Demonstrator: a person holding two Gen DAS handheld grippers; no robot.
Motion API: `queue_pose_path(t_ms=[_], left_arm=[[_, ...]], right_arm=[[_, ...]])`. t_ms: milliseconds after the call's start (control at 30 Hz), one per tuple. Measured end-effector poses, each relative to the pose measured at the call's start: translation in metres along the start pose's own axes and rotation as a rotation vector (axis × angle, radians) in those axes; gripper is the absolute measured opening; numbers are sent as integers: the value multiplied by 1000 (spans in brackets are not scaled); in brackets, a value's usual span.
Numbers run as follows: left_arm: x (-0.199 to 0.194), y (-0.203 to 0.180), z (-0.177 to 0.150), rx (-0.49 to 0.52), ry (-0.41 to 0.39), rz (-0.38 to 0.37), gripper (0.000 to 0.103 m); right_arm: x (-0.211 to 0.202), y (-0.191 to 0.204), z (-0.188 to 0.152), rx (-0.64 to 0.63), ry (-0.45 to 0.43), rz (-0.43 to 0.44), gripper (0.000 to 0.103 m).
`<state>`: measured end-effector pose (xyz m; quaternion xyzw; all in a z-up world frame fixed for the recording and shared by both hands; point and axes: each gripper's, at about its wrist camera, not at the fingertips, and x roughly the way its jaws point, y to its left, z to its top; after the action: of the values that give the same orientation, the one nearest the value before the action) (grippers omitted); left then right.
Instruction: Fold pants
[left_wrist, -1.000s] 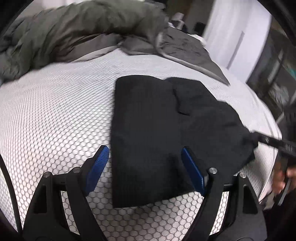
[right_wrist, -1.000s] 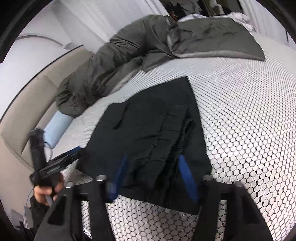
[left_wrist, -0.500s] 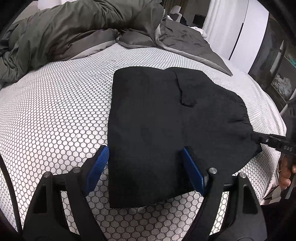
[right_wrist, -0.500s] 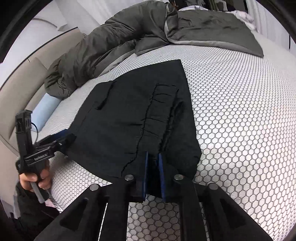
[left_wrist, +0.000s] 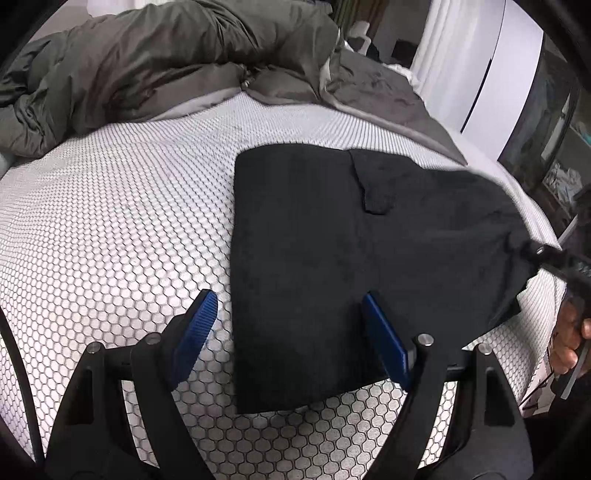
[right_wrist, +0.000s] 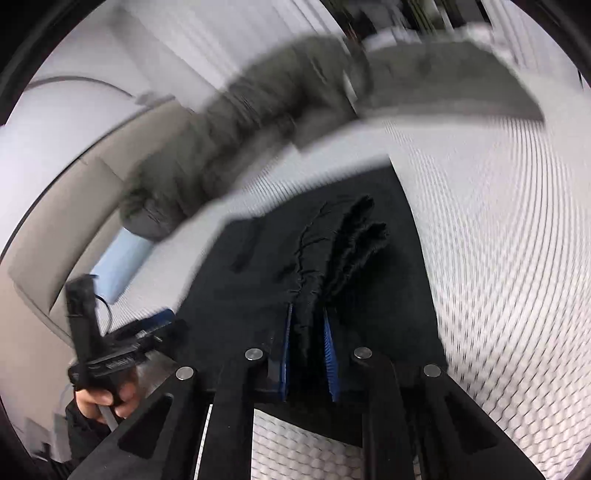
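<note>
Black pants (left_wrist: 332, 240) lie folded on the honeycomb-patterned bed cover (left_wrist: 110, 229). My left gripper (left_wrist: 288, 314) is open, its blue pads astride the near left edge of the pants, holding nothing. My right gripper (right_wrist: 308, 328) is shut on the gathered waistband of the pants (right_wrist: 332, 240) and lifts that bunched edge off the bed. In the left wrist view the right gripper (left_wrist: 532, 254) grips the pants' right edge. In the right wrist view, which is motion-blurred, the left gripper (right_wrist: 155, 325) shows at lower left.
A crumpled grey-green duvet (left_wrist: 155, 66) lies across the far side of the bed. A light blue pillow (right_wrist: 122, 258) sits by the beige headboard (right_wrist: 74, 206). White curtains and a dark shelf stand beyond the bed's right edge.
My right gripper closed on the pants' waistband and has started lifting it, bunching the fabric. My left gripper stayed open near the pants' near edge.
</note>
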<state>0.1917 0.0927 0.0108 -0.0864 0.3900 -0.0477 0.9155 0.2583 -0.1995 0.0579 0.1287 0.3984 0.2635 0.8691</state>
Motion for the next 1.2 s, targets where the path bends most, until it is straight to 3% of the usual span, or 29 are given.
queue_pose_path(t_ms=[67,167,333,400,433,567,633,733,833,933,1067,1200], left_arm=[[-1,4,1,-10,-2,9,79],[3,11,0,-31,14,29,78],[5,12,1,-31,18,35,79],[2,8,1,-16,7,35,79],[1,6,1,-4,0,40,79],[-8,-17,1,93,-59,28,79],[-5,-33,1,153,-68,4,79],[10,-61,-2,267,-47,-41,79],[31,-73,-7,331,48,-64,79],[38,-69,-10,361,81,-73,79],[37,-54,-10,347,85,-41,79],[33,-39,-6,301,81,-22,78]], right_arm=[[-4,8,5,-25,-16,-16,15],[15,-4,1,5,38,-108,15],[39,-18,-4,32,110,-145,17],[40,-8,1,-2,115,-166,22],[36,-5,1,-24,114,-195,30],[6,11,-6,-118,-12,-273,39],[0,22,-8,-159,-43,-249,39],[17,48,-12,-226,-7,-155,39],[52,62,-14,-251,82,-77,39],[88,58,-19,-257,210,-126,35],[78,54,-27,-401,193,-342,34],[66,49,-28,-395,183,-305,34]])
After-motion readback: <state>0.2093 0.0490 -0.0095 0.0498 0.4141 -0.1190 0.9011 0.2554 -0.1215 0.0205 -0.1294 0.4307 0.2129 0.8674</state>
